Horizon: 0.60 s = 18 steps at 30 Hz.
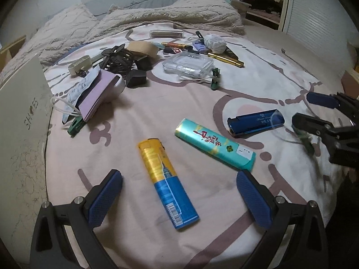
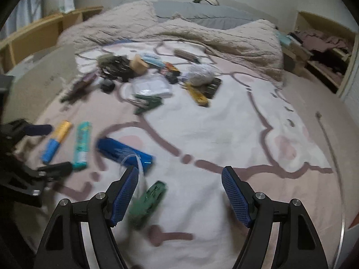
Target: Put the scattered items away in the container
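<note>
The left gripper (image 1: 179,198) is hovering low over the near part of the bed sheet (image 1: 157,103), jaws released and spread wide, with the yellow-and-blue lighter (image 1: 167,181) lying flat between its fingers but touching neither pad. The straddle suggests a line-up for a pinch across the lighter's narrow body. Just beside it, towards the bed's right edge, the teal lighter (image 1: 215,144) is lying at a slant, and beyond that the dark blue lighter (image 1: 255,121).

The right gripper (image 2: 179,192) is also standing open and grasping nothing. A green clip (image 2: 147,201) with a thin white cord is lying on the sheet just inside its left finger (image 2: 124,198); the right wrist view is motion-blurred, so contact cannot be told.

The shoe box (image 1: 20,121), taken to be the container, is sitting at the bed's left edge, close beside the left gripper, probably so that carries stay short. Its opening is not in view.

Most clutter is sitting in a pile near the middle of the bed, below the rumpled blanket (image 1: 139,20): a clear plastic case (image 1: 187,65), a tape roll (image 1: 141,48), a black hair claw (image 1: 117,56), a gold pen (image 1: 225,58). Judged progress: early, nearly everything being outside the box.
</note>
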Each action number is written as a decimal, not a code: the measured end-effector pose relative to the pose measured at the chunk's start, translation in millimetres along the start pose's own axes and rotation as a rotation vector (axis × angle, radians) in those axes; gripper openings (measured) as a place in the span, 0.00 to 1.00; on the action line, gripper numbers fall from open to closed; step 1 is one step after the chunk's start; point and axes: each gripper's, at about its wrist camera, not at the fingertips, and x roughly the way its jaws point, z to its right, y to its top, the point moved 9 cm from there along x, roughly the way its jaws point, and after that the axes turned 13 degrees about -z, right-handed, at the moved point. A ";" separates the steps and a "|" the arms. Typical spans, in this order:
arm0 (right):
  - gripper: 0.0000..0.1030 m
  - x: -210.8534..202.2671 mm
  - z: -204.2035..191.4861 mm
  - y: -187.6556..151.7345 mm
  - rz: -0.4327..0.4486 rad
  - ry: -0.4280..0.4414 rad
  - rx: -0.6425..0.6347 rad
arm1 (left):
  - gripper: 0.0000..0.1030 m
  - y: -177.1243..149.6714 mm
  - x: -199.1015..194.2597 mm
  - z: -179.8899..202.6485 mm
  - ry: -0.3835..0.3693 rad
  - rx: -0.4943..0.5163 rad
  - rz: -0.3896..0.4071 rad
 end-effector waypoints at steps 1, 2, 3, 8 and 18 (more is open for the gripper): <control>0.75 -0.7 -7.2 -0.1 -0.006 0.024 -0.013 | 1.00 -1.1 -1.0 -2.2 0.005 -0.006 -0.003; 0.75 -0.9 -14.6 -0.4 -0.013 0.042 -0.031 | 1.00 -1.9 -1.8 -5.4 0.020 -0.010 -0.007; 0.75 -1.3 -22.2 -0.4 -0.013 0.053 -0.048 | 1.00 -2.6 -2.3 -8.8 0.036 -0.014 -0.011; 0.68 0.8 -60.6 2.2 -0.009 0.170 -0.121 | 1.00 -10.6 -5.9 -24.4 0.061 -0.049 -0.022; 0.37 19.7 -98.9 9.9 -0.035 0.228 -0.191 | 0.74 -10.8 -10.8 -31.3 0.020 -0.062 0.007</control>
